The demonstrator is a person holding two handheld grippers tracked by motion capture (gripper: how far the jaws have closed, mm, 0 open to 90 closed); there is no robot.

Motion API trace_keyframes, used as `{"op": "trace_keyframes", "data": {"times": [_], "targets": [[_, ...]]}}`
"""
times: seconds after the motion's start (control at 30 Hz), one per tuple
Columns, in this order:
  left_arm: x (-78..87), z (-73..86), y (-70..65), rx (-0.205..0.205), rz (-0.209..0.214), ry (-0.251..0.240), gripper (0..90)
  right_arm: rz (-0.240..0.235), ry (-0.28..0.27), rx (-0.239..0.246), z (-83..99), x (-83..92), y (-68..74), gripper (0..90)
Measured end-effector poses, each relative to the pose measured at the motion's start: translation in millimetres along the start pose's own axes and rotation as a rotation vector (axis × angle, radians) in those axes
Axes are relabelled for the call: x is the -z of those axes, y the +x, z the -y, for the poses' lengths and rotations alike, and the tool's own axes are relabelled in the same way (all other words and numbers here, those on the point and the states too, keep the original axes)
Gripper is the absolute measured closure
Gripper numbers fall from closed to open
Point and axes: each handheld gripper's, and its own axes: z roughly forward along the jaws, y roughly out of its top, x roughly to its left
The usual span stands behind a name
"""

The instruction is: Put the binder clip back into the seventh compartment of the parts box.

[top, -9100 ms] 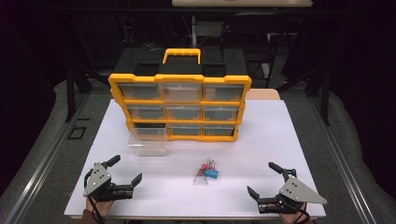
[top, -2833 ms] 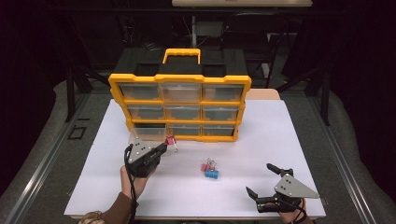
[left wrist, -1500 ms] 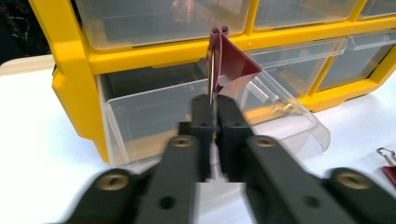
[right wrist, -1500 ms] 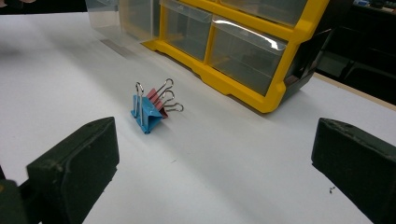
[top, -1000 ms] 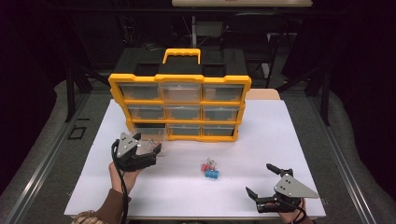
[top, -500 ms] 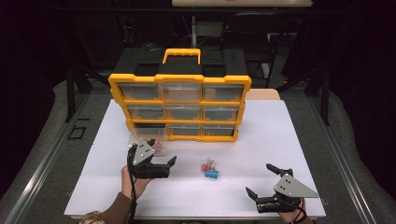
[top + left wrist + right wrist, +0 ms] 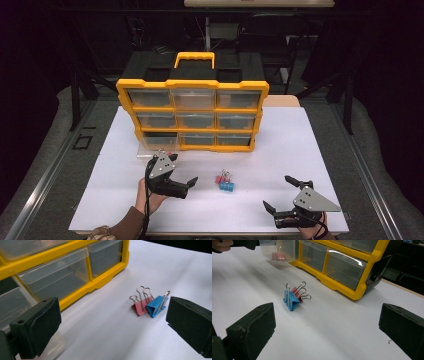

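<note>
Pink and blue, two small binder clips (image 7: 224, 182) lie touching each other on the white table (image 7: 300, 150), a little in front of the yellow drawer box (image 7: 192, 120). In the left gripper view the pink clip (image 7: 140, 307) sits on the side nearer the box and the blue clip (image 7: 155, 307) on the other side, both with their wire handles pointing up.

The left gripper (image 7: 184, 176) hangs just beside the clips, and the clips lie to the person's right of its open jaws. In its own view they stand ahead and toward the jaw on the right side, not centred between the two. The jaws are wide apart and hold nothing. The pair makes a short row going away from the box.

The right gripper (image 7: 282, 200) rests near the front edge of the table, well apart from the clips, also wide open and empty. So the left hand is clearly the nearer one, I think.

One bottom drawer (image 7: 278, 248) is pulled out of the box, and one more pink clip (image 7: 278, 255) lies inside it.
</note>
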Motion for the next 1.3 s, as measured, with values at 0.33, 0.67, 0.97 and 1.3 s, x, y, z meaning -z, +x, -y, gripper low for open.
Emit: {"op": "trace_keyframes", "data": {"times": [0.33, 0.67, 0.97, 1.3], "targets": [[-14.4, -3.5, -11.5, -0.060, 0.082, 0.008, 0.0, -0.002, 0.003, 0.001, 0.2, -0.4, 0.1, 0.3], [-30.6, -5.4, -17.2, -0.089, 0.149, 0.029, 0.0, -0.004, 0.008, 0.001, 0.6, -0.4, -0.2, 0.3], [-45.4, -8.2, -27.3, -0.131, 0.204, 0.046, 3.5, -0.002, 0.010, 0.000, 0.8, -0.7, -0.1, 0.3], [-56.8, -12.7, -34.8, -0.158, 0.289, 0.049, 23.6, -0.004, 0.011, -0.002, 1.1, -0.9, -0.4, 0.3]]}}
